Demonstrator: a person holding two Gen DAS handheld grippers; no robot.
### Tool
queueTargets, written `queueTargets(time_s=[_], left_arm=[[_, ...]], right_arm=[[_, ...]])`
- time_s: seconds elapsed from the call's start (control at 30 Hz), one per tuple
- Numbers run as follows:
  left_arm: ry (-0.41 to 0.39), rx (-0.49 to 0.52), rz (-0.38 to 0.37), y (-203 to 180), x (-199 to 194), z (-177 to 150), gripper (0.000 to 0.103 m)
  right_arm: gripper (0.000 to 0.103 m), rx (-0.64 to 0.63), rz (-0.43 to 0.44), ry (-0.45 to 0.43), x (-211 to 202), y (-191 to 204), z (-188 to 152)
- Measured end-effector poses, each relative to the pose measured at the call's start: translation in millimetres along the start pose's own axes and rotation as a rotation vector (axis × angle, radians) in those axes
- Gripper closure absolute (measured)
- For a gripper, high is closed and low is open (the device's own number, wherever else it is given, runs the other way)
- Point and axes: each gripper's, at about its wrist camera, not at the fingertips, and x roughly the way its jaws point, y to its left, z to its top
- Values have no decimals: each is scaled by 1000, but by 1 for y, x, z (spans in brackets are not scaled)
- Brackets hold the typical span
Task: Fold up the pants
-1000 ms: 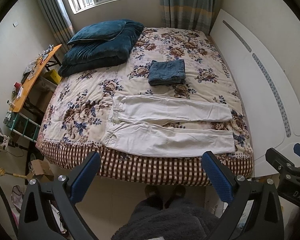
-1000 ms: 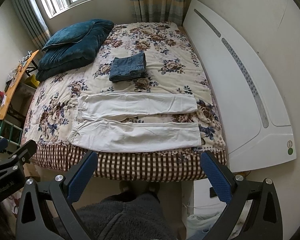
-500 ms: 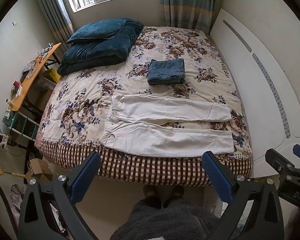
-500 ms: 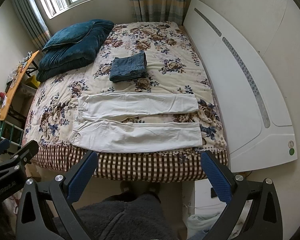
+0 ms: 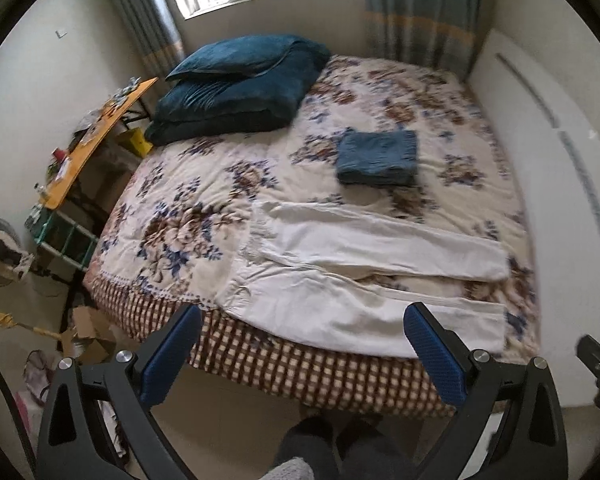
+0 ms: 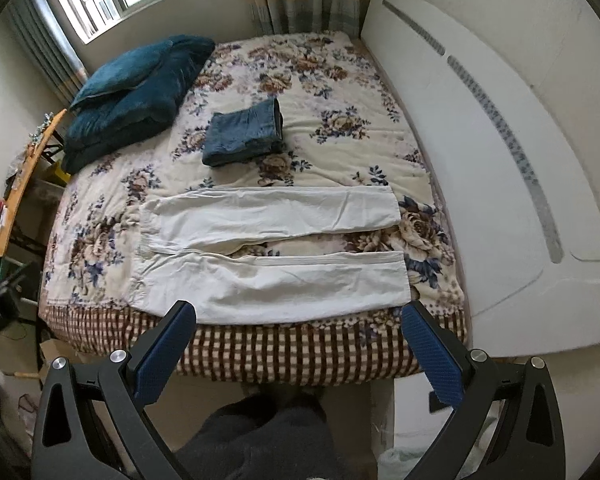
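Observation:
White pants (image 5: 364, 272) (image 6: 268, 248) lie flat on the floral bed near its front edge, waist to the left, both legs stretched to the right with a gap between them. My left gripper (image 5: 300, 320) is open and empty, held above the floor just before the bed's front edge, below the pants' near leg. My right gripper (image 6: 298, 318) is open and empty, also just short of the bed edge, below the near leg. Neither touches the pants.
Folded blue jeans (image 5: 378, 157) (image 6: 244, 132) lie further back on the bed. Dark teal pillows and a quilt (image 5: 236, 84) (image 6: 136, 96) are at the back left. A white headboard (image 6: 500, 184) stands to the right. An orange side table (image 5: 96, 136) and floor clutter are at the left.
Both grippers have moved forward toward the bed, so the pants look closer and larger. The left view has swung a little to the left. Both grippers stay open.

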Motion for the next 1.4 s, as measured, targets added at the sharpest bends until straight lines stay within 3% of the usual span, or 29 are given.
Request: queueTargets(time_s=[0.13, 0.23, 0.57, 0.73, 0.83, 0.97, 1.07, 1.1, 1.2, 1.23, 1.27, 1.3, 1.33, 1.37, 1.4], left_arm=[[50, 31, 59, -7, 68, 21, 0], [112, 53, 75, -8, 124, 34, 0], [237, 268, 57, -27, 338, 113, 4], [320, 496, 15, -59, 469, 136, 7], [373, 696, -16, -83, 548, 135, 19], [478, 932, -92, -106, 621, 122, 20], [563, 1043, -147, -114, 653, 115, 20], [591, 1062, -171, -115, 660, 113, 20], [625, 1058, -209, -117, 670, 116, 23], [619, 1063, -213, -116, 668, 117, 33], [608, 1058, -223, -115, 662, 120, 54], [585, 1048, -225, -113, 655, 125, 64], [562, 1034, -206, -109, 649, 129, 81], [539, 1031, -189, -108, 642, 133, 93], [510, 1020, -191, -104, 633, 136, 94]], right_arm=[[0, -21, -20, 60, 78, -4, 26], [0, -17, -10, 153, 154, -2, 51], [0, -125, -109, 308, 391, 46, 140], [0, -326, -113, 373, 523, 102, 177], [0, -493, -102, 413, 597, 135, 190], [0, -687, -88, 493, 681, 158, 202], [1, -793, -61, 551, 726, 166, 207], [3, -813, -57, 567, 734, 167, 207], [22, -841, 15, 608, 753, 169, 212], [34, -841, 36, 607, 754, 169, 212], [45, -836, 60, 601, 754, 169, 214], [52, -823, 73, 590, 752, 169, 215], [66, -802, 88, 574, 748, 167, 216], [75, -784, 92, 547, 741, 164, 218], [78, -775, 93, 524, 733, 159, 218]])
